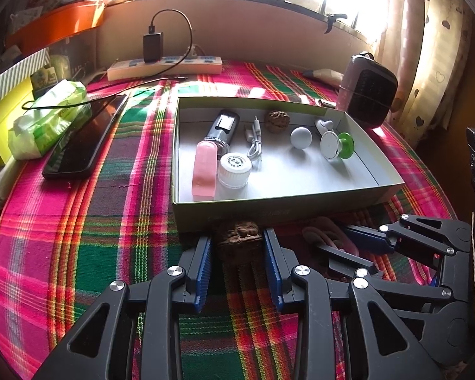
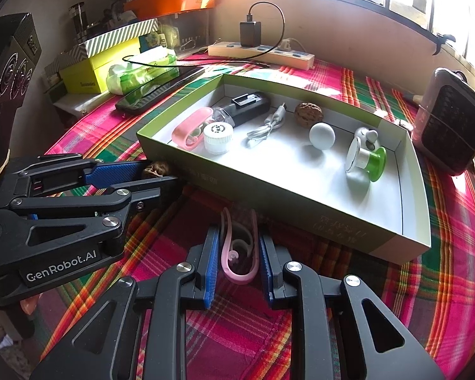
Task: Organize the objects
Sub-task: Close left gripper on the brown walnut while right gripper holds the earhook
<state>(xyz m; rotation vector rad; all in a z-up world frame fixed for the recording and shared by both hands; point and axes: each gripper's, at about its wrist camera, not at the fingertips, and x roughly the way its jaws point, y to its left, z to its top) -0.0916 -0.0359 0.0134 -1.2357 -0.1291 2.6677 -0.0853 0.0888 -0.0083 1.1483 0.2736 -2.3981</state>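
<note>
While both grippers point down at the plaid-covered table (image 1: 79, 253) just in front of the open cardboard box (image 1: 288, 212), the left gripper (image 1: 239, 247) has its jaws closed on a brown walnut (image 1: 239, 242) that sits against the box's near wall. The right gripper (image 2: 239, 253) has its jaws clamped on a pink loop-shaped clip (image 2: 239, 250) lying on the cloth. Inside the box lie another walnut (image 1: 277, 121), a white ball (image 1: 300, 137) and a white cable (image 1: 254, 145).
</note>
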